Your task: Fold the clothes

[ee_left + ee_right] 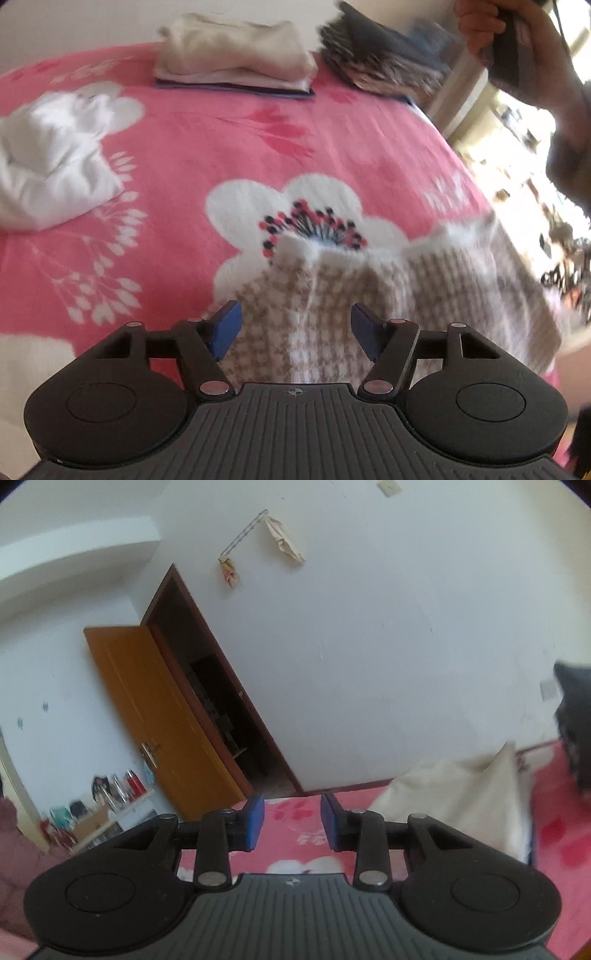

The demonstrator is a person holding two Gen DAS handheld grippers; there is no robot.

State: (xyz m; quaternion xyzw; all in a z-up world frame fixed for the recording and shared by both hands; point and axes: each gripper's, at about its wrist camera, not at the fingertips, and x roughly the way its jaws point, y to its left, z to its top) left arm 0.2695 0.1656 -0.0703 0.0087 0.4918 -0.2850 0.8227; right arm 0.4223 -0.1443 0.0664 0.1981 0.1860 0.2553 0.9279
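Left gripper point(295, 330) stands open, its pads clear of the checked knit point(332, 295) lying just beneath and ahead. Right gripper point(291, 823) is open too, holding nothing, pointed at the wall. Best to smooth the knit flat on the blanket point(221, 147), then carry it toward the 2 stacks point(236, 55) beyond.

bare pink blanket point(192, 147) lies open between the crumpled white garment point(48, 162) and folded stacks point(236, 55).

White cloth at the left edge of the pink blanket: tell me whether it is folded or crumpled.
Crumpled. The white cloth sits bunched in uneven lumps on the pink floral blanket.
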